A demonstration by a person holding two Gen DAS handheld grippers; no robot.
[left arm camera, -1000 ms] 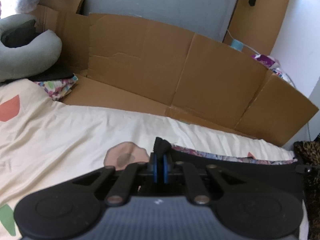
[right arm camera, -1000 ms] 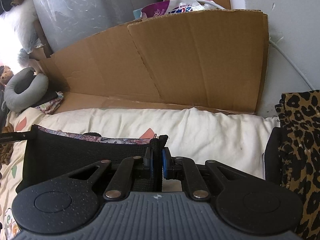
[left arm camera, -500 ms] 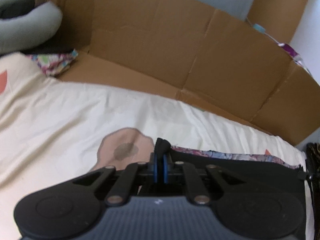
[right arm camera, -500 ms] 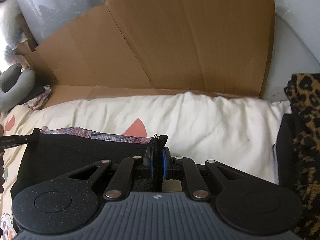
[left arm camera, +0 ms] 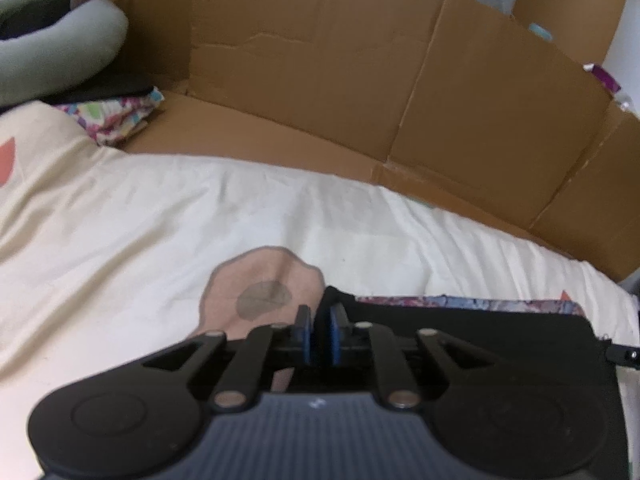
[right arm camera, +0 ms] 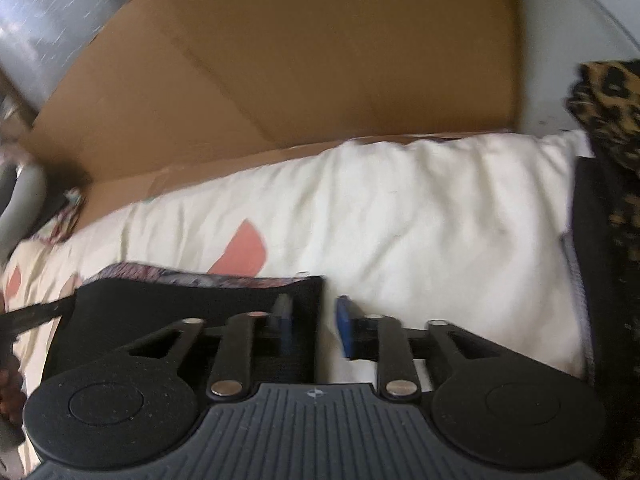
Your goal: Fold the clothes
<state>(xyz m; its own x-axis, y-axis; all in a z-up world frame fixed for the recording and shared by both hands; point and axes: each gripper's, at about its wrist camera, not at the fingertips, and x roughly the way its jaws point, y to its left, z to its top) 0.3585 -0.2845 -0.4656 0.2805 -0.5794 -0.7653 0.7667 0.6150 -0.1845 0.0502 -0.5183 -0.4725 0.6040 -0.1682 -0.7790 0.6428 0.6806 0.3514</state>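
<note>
The black garment [left arm camera: 472, 332] lies flat on the cream sheet [left arm camera: 120, 240], its far hem showing a floral lining, with bare sheet beyond it up to the cardboard [left arm camera: 320, 80] along the bed's far edge. A leopard cloth [right arm camera: 612, 120] crowds the right edge; a grey pillow [left arm camera: 52, 52] sits at the far left corner.

The left gripper [left arm camera: 319, 334] has just been opening: its blue pads stand slightly apart with the garment's left corner between them, no longer pinched as half a second ago. The right gripper [right arm camera: 314, 326] has just been opening too, wider; the garment's right corner lies between its fingers, clear of the right pad. Both views show the garment lower on the sheet than a second ago.
</note>
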